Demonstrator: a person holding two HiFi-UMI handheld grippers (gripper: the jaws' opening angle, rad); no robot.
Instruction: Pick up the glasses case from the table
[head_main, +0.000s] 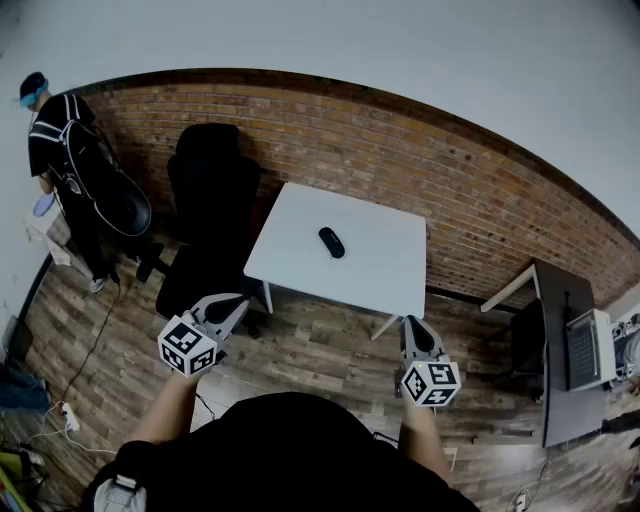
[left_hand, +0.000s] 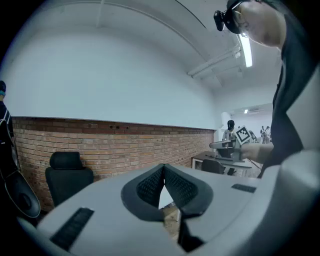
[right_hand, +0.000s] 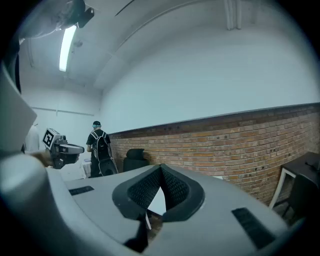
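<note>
The right gripper (head_main: 413, 326) and the left gripper (head_main: 237, 304) are both clenched with nothing between their pads. They are held low in front of the person's waist and point almost level toward the white table (head_main: 390, 270), the left one angled slightly inward. The glasses case (head_main: 331, 242), a small dark oval, lies alone near the middle of the tabletop, well apart from both grippers. To approach well, I judge that one gripper should come in over the table's near edge with its jaws spread beforehand and tipped downward, so the pads close across the case's narrow width rather than along its length.
</note>
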